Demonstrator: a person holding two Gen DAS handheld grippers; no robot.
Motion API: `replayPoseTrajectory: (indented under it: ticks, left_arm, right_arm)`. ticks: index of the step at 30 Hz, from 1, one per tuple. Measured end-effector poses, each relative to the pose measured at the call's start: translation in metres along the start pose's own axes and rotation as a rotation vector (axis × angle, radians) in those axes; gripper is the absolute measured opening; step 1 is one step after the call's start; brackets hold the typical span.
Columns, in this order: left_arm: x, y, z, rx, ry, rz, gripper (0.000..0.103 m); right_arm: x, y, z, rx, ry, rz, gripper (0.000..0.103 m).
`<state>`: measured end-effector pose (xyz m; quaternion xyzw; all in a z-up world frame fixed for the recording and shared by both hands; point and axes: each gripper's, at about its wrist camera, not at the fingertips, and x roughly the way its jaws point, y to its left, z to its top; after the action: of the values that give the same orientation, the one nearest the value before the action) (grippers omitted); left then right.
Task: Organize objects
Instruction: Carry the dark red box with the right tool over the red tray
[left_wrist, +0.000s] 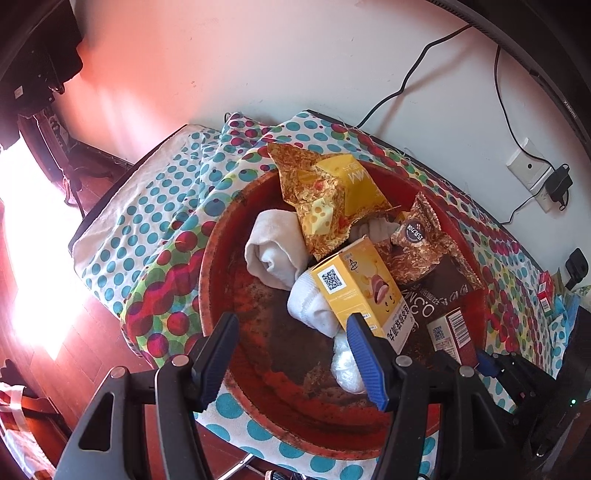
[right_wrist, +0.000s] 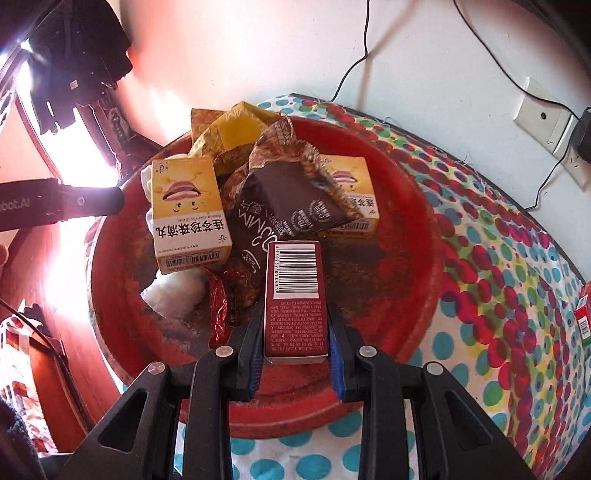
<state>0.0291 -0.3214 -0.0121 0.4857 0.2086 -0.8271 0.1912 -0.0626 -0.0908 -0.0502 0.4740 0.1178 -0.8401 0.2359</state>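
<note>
A worn red basin (left_wrist: 218, 280) (right_wrist: 413, 206) sits on a dotted cloth. It holds yellow medicine boxes (left_wrist: 354, 288) (right_wrist: 188, 210) (right_wrist: 354, 192), a brown snack bag (right_wrist: 284, 199) (left_wrist: 417, 243), a yellow snack bag (left_wrist: 332, 195), rolled towels (left_wrist: 273, 247) and a white sock (left_wrist: 314, 306). My right gripper (right_wrist: 295, 332) is shut on a dark red box (right_wrist: 295, 295) with a barcode, held over the basin; the box also shows in the left wrist view (left_wrist: 452, 336). My left gripper (left_wrist: 291, 354) is open and empty above the basin's near side.
The dotted cloth (left_wrist: 155, 206) (right_wrist: 517, 295) covers a small table against a white wall. Cables and a wall socket (left_wrist: 528, 170) (right_wrist: 546, 122) are on the right. A small red pack (right_wrist: 583, 314) lies on the cloth at the far right. Wooden floor lies to the left.
</note>
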Motion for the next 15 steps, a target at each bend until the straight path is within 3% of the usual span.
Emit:
replayPoseTrajectory:
  ticks: [2, 9, 15]
  left_arm:
    - [0.001, 0.001, 0.0, -0.004, 0.003, 0.0, 0.063]
    - [0.002, -0.003, -0.001, 0.0, 0.006, 0.007, 0.063]
    - [0.004, -0.008, -0.002, 0.02, 0.01, 0.016, 0.063]
  right_arm:
    - [-0.001, 0.001, -0.012, 0.007, 0.011, -0.002, 0.028]
    - [0.013, 0.004, 0.001, 0.028, 0.025, -0.004, 0.028]
    - [0.007, -0.002, -0.008, 0.028, 0.03, -0.007, 0.029]
